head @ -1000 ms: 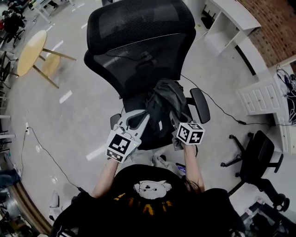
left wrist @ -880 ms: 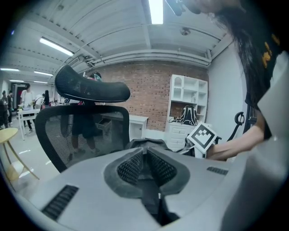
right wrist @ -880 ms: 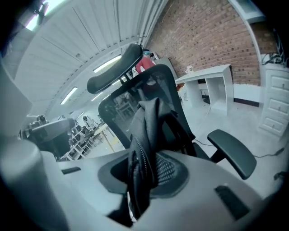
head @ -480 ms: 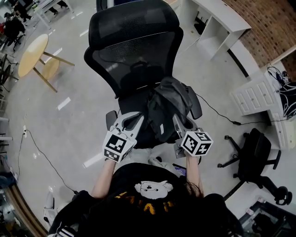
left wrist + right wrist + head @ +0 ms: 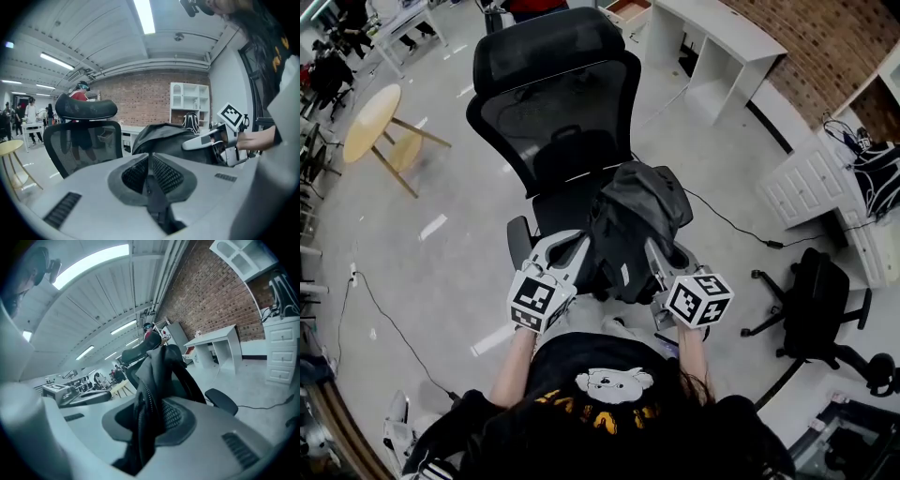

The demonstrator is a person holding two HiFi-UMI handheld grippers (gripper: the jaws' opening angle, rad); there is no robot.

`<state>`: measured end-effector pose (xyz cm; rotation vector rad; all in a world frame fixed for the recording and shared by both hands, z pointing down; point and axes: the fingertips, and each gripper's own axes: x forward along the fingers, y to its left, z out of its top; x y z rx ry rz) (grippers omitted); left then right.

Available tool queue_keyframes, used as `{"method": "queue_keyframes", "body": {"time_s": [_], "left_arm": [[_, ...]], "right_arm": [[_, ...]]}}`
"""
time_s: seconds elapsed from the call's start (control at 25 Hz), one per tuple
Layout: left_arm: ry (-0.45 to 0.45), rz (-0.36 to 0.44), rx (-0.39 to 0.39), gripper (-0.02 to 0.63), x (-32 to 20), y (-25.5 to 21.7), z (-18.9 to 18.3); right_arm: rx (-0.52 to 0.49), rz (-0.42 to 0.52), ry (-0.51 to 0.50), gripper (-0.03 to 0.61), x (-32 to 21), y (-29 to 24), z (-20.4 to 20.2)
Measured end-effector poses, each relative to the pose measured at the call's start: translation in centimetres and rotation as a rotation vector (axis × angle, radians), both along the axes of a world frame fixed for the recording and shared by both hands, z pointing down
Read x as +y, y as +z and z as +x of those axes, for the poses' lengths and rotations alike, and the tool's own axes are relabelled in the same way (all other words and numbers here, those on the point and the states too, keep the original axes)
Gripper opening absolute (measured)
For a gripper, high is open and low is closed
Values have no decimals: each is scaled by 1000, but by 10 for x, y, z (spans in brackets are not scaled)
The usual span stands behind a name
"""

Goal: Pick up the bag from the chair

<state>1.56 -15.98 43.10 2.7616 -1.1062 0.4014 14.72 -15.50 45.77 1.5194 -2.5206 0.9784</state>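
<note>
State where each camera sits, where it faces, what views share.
Head view: on the person's head, facing steeply down; chair, bag, forearms, left tongs, right tongs.
Left gripper view: on left tongs, along jaws shut on bag strap; person's hand visible.
Right gripper view: on right tongs, along jaws clamping bag.
All share bag and chair.

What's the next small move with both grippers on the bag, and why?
Probably a short lift straight up, both grippers together. The left gripper is shut on a strap of the bag, and the right gripper is shut on its fabric, so the hold looks set. The bag hangs over the front of the chair seat; whether it has cleared the seat can't be judged.
</note>
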Motion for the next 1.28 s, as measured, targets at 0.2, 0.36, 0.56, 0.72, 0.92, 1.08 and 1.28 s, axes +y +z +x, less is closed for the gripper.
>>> {"method": "queue_keyframes", "body": {"time_s": [0.2, 0.36, 0.56, 0.72, 0.92, 1.08, 1.28], "left_arm": [[-55, -12, 10, 20, 43, 0, 5], [-79, -37, 7, 20, 71, 5, 6], [-77, -44, -8, 20, 90, 4, 11], [-63, -36, -14, 20, 97, 3, 14], [-36, -39, -23, 20, 104, -2, 14], [-11, -40, -21, 20, 113, -2, 10], [21, -34, -29, 20, 132, -3, -4]], "right_arm": [[18, 6, -24, 57, 37, -3, 13], [18, 0, -27, 57, 61, -2, 21], [16, -13, -18, 57, 82, 0, 28], [16, -22, -6, 57, 93, 1, 32], [21, -25, 19, 57, 103, 0, 32], [37, -23, 46, 57, 112, -3, 31], [54, -24, 93, 57, 131, -8, 26]]}}
